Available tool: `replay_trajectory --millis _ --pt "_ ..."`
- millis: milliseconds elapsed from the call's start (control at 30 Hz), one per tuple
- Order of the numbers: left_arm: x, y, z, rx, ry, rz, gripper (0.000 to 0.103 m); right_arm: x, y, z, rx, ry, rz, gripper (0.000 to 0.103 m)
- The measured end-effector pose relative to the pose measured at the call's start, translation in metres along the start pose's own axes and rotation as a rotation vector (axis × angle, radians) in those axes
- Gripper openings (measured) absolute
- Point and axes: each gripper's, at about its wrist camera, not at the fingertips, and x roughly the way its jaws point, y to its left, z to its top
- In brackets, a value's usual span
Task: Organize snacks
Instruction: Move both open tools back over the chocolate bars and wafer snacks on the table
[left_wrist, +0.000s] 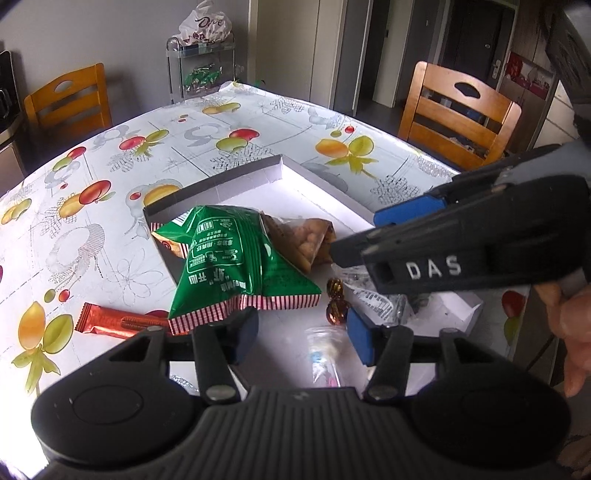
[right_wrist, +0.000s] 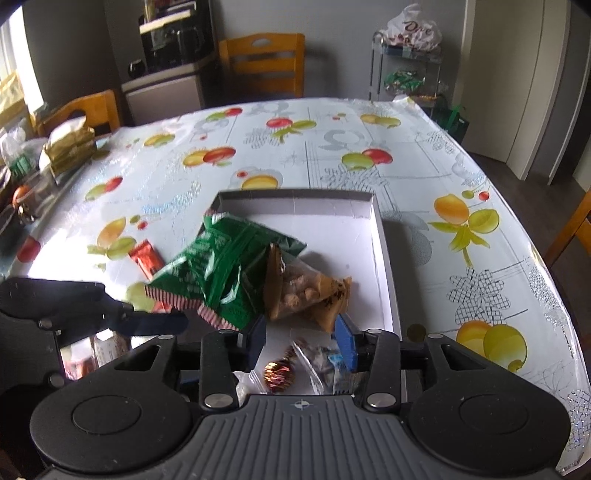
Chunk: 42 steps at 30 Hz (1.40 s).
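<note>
Left tongs (left_wrist: 301, 334): jaws part open, nothing pressed between the pads; the striped hem of the green bag (left_wrist: 236, 258) lies just over the left pad (left_wrist: 243, 334), but I cannot tell whether it touches.
Right tongs (right_wrist: 303, 341): jaws part open, empty; a clear wrapper (right_wrist: 317, 363) and a foil sweet (right_wrist: 279, 373) lie in the gap below, not gripped.
Box (right_wrist: 388, 258): shallow white tray in the middle of the table (right_wrist: 480, 166); its upper right half is bare.
Green bag: slumped over the box's left wall, mostly inside, with the striped hem hanging out toward the lower left of the frame; its long axis runs from the upper middle down to the lower left in the left wrist view.
Brown bag (right_wrist: 310, 291): inside the box, tucked against the green bag's right side and partly under it, just ahead of the right tongs.
Red bar (left_wrist: 118, 323): outside the box on the cloth, left of the green bag's hem; its long axis runs nearly level across the lower left of the left wrist view.
Nearer hand: the left tongs sit just right of the bar's near end; the right tongs are well apart from it, with the green bag between.
Likely next move: I judge the red bar is the snack left out, so the left tongs would swing left and close across its short side.
Risk: the green bag's overhanging hem could snag on the pad.
</note>
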Motion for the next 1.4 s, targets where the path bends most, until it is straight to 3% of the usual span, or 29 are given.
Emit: replay_trajectory --millis 133,600,1400 --pt "-0.007 0.003 -0.002 0.0 -0.017 0.014 0.059 -0.004 0.004 0.007 -0.003 -0.03 0.012 0.049" --pt "-0.033 0.034 -0.017 -0.097 -0.04 0.105 0.059 -0.008 0.039 0.026 -0.06 -0.075 0.095 0.053" --pt "-0.084 0.089 -0.064 -0.308 -0.017 0.3 0.06 0.009 0.119 0.038 -0.227 -0.045 0.276 0.053"
